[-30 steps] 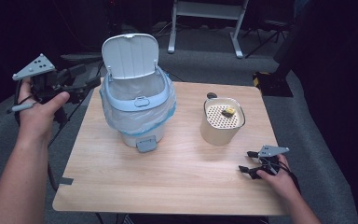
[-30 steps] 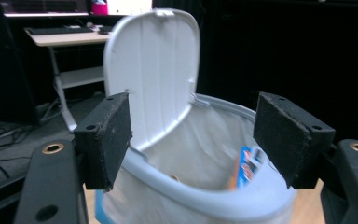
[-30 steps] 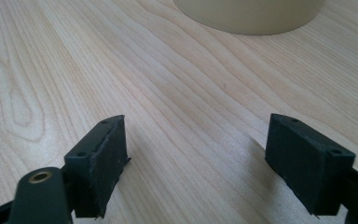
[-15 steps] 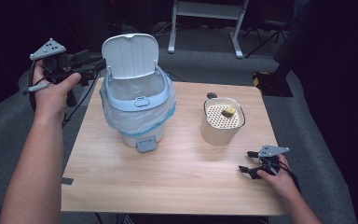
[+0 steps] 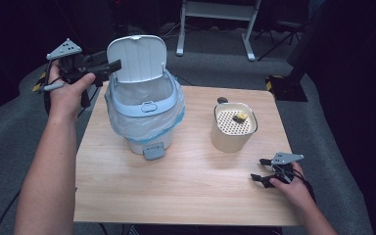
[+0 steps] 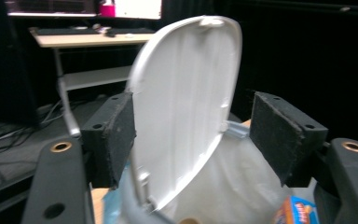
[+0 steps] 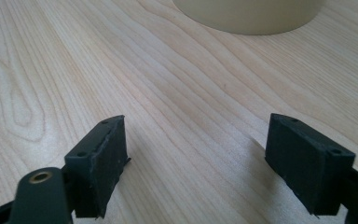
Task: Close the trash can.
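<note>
From above, the left gripper (image 5: 108,67) sits at the edge of the bin's raised lid (image 5: 138,58). Its own view shows the lid (image 6: 186,107) upright between its jaws, long axis vertical, pads apart from it; the jaws have just been closing. The right gripper (image 5: 259,170) rests wide open, holding nothing, on the tabletop (image 5: 191,186) short of the cup (image 5: 232,128).

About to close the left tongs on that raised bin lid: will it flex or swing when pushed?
The lid looks like thin plastic, so it probably flexes. It stands hinged at the bin rim, so it likely swings down. The left tongs straddle it, apparently untouched.
</note>
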Motion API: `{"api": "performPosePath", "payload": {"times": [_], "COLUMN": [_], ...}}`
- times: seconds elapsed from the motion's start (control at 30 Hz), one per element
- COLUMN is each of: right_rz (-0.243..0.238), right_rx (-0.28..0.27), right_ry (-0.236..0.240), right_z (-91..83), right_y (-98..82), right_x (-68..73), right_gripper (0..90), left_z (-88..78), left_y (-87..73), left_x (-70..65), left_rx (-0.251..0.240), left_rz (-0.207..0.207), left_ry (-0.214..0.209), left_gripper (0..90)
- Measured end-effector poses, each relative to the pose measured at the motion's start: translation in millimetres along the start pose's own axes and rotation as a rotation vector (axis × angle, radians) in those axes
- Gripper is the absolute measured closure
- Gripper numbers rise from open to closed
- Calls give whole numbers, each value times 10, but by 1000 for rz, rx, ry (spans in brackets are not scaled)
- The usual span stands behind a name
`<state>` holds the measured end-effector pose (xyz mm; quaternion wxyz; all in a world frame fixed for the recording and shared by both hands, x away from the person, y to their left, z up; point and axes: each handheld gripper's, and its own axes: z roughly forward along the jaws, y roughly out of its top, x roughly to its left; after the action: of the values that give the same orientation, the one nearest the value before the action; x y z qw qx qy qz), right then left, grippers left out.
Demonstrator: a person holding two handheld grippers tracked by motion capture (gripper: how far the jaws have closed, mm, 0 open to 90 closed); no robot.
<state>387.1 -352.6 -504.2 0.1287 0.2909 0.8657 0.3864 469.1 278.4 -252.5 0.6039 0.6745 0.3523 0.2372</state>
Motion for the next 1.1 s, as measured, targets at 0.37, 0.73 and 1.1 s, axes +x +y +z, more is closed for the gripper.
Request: {"api": "performPosePath", "payload": {"times": [0.37, 0.73, 1.1], "right_rz": [-1, 0, -1], "right_rx": [0, 0, -1], "right_ry": [-1, 0, 0], "right_z": [1, 0, 0], "right_y": [0, 0, 0], "right_x": [1, 0, 0], "right_gripper": [208, 208, 207], "left_z": [30, -8, 126], "left_y": [30, 27, 60], "left_x": [-142, 17, -8], "left_rx": [33, 57, 97], "left_rz": [29, 11, 3], "left_ry": [-63, 119, 66], "left_gripper": [339, 251, 263]}}
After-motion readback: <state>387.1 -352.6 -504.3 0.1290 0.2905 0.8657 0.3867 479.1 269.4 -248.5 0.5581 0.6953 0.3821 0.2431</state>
